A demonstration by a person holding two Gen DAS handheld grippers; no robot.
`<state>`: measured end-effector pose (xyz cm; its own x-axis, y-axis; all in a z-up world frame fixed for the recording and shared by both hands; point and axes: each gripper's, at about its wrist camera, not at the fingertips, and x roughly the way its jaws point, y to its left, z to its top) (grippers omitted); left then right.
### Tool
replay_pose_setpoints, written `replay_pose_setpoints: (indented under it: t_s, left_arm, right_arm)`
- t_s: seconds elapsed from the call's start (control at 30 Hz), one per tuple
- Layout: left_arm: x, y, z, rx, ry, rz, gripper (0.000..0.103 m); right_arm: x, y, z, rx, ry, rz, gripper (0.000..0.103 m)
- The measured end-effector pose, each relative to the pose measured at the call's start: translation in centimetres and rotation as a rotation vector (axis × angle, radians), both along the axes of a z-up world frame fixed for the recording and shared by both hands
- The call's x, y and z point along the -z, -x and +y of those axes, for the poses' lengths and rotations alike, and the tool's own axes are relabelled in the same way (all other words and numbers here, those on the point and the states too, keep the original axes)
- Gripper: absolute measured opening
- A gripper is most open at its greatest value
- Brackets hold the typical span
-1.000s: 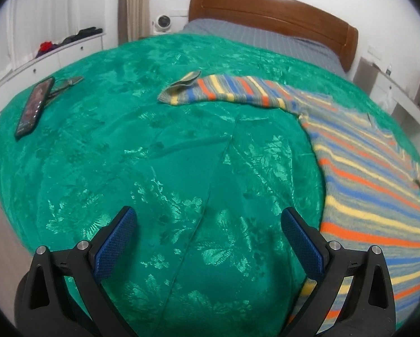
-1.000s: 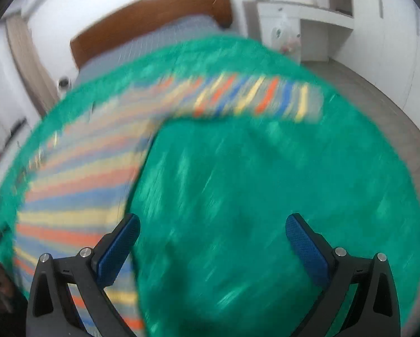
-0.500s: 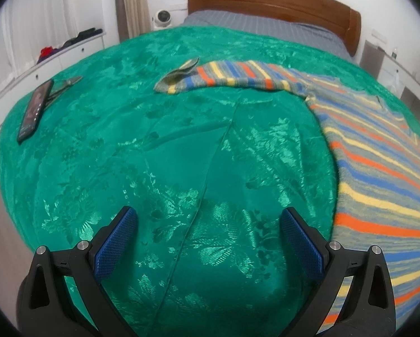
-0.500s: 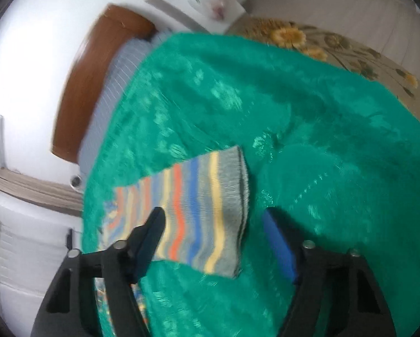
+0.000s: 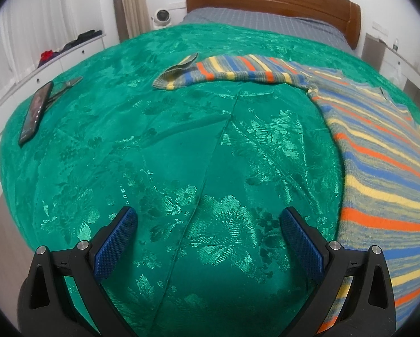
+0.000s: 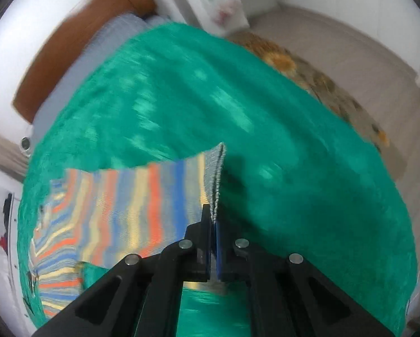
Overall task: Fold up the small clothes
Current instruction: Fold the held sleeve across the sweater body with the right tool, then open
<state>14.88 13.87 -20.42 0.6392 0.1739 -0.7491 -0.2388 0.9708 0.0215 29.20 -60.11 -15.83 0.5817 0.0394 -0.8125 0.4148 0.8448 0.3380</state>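
Right gripper (image 6: 213, 219) has just closed, pinching the ribbed cuff of the striped knit sweater (image 6: 131, 196); left gripper (image 5: 208, 240) is spread above the glossy green floral bedspread (image 5: 153, 146).

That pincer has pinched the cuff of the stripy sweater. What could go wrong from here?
1. The right gripper pinches only the very edge of the sleeve cuff, so the knit might slip out when pulled.
2. The left gripper is open over bare green bedspread, holding nothing, so the striped sweater could drag or bunch instead of folding.
3. A phone lies on the bedspread; a tugged cover might shift it.
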Motion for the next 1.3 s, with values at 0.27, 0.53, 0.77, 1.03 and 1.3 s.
replay_pose_setpoints:
  t_s: [0.27,0.53,0.77,1.03,1.3]
  left_arm:
    - [0.0,-0.2,-0.3,0.018,-0.001,-0.011,0.103]
    - [0.0,-0.3,0.0,0.038,0.017,-0.004,0.103]
    - [0.1,-0.3,0.1,0.044,0.025,0.000,0.103]
    - [0.2,-0.6,0.1,0.040,0.022,0.001,0.103]
    - [0.3,-0.4,-0.1,0.033,0.016,-0.002,0.103]
  right_arm:
    - [-11.3,-6.4,15.4,-0.361,0.036,-0.199,0.002]
    - [-9.2,-12.7,32.6,-0.635,-0.001,-0.149,0.003]
    - [-3.9,-12.9,36.0,-0.626,-0.321,-0.117,0.059]
    - [-2.2,-5.8,29.4,-0.560,-0.092,-0.083,0.063]
    - [2.1,5.6,20.3,-0.375,0.167,-0.096,0.063]
